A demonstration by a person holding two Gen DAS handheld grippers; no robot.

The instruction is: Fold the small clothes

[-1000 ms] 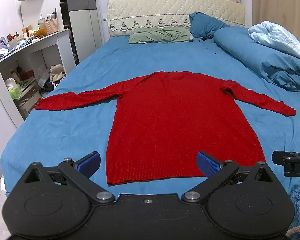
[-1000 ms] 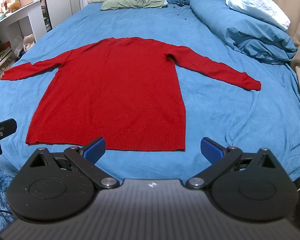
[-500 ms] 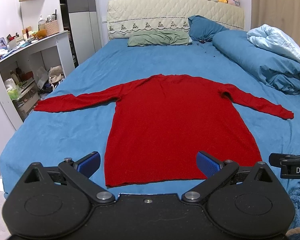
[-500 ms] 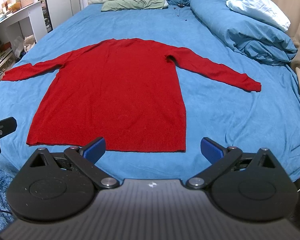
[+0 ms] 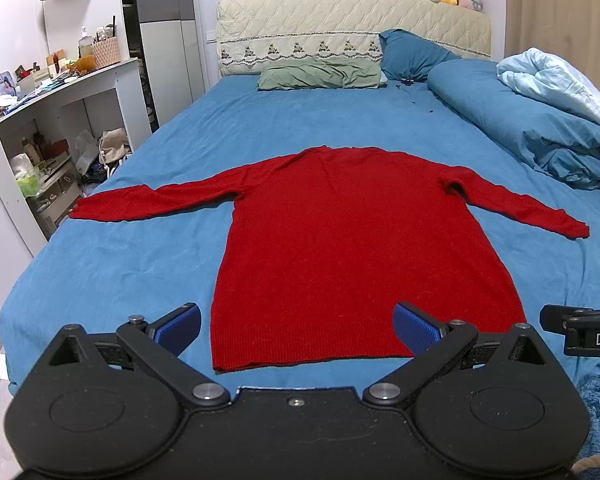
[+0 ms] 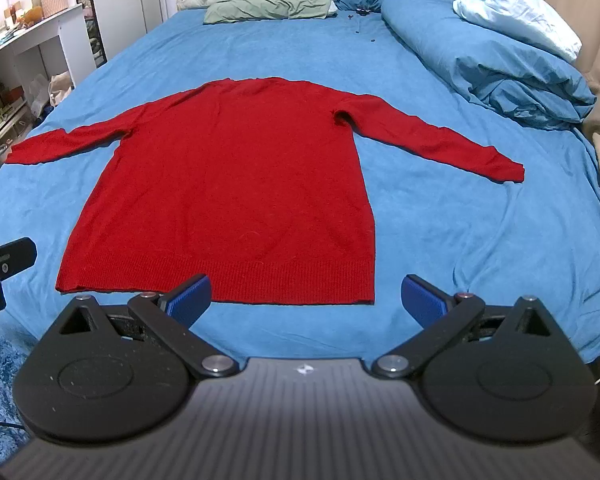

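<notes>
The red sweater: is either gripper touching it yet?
Cannot tell. Both wrist views show the left gripper and right gripper, both open, overlapping the red sweater's hem, height unclear.

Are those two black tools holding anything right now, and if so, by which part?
Nothing is held. The left tool and right tool are both open, short of the red knitted sweater lying flat on the bed.

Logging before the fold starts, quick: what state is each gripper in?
Left gripper: open, holding nothing, above the red sweater's hem.
Right gripper: open, holding nothing, near the hem's right corner.
</notes>
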